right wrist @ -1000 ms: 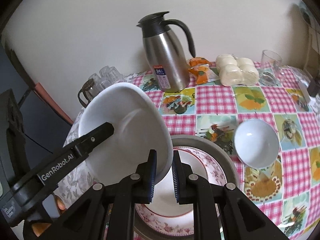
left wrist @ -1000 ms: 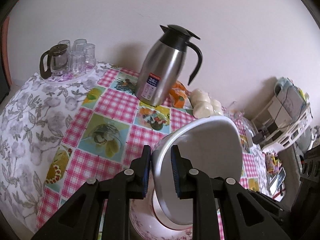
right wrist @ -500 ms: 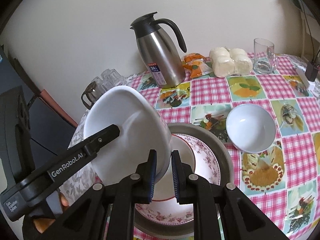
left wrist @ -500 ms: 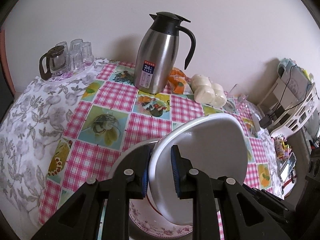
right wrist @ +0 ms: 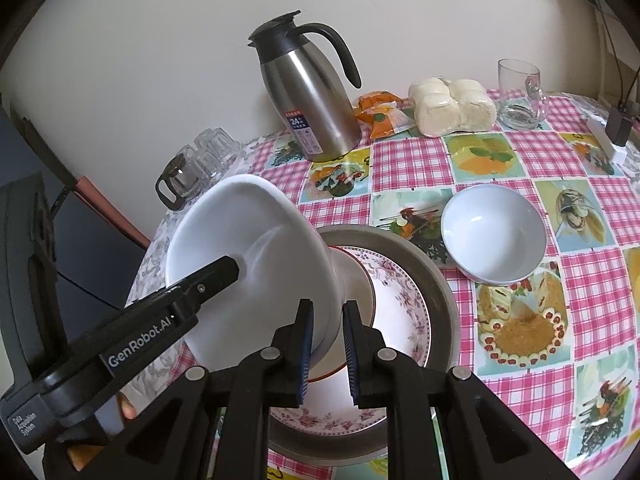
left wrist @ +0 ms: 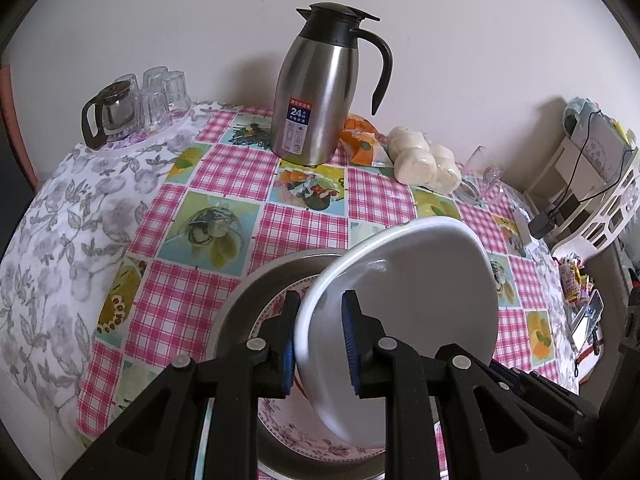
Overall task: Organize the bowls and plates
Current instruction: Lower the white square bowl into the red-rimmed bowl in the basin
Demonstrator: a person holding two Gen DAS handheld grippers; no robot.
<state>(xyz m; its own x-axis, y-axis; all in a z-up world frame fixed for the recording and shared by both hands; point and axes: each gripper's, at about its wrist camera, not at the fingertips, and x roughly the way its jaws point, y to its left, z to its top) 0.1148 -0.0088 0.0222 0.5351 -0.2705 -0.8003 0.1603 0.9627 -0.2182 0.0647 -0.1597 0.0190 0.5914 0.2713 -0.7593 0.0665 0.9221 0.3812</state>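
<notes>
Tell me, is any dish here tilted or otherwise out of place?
Yes: the big white bowl stands steeply on edge over the floral plate, pinched at its rim by both grippers. The small white bowl sits apart on the tablecloth.

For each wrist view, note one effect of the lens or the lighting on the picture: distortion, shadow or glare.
Left wrist view: the fisheye bends the checked tablecloth into a dome, and the steel thermos jug throws a soft shadow on the wall. Right wrist view: dark vignette fills the corners, and a pale sheen lies inside the large white bowl and the small white bowl.

Plain pale wall [left wrist: 460,40] behind a table [left wrist: 240,168] in chequered cloth.
</notes>
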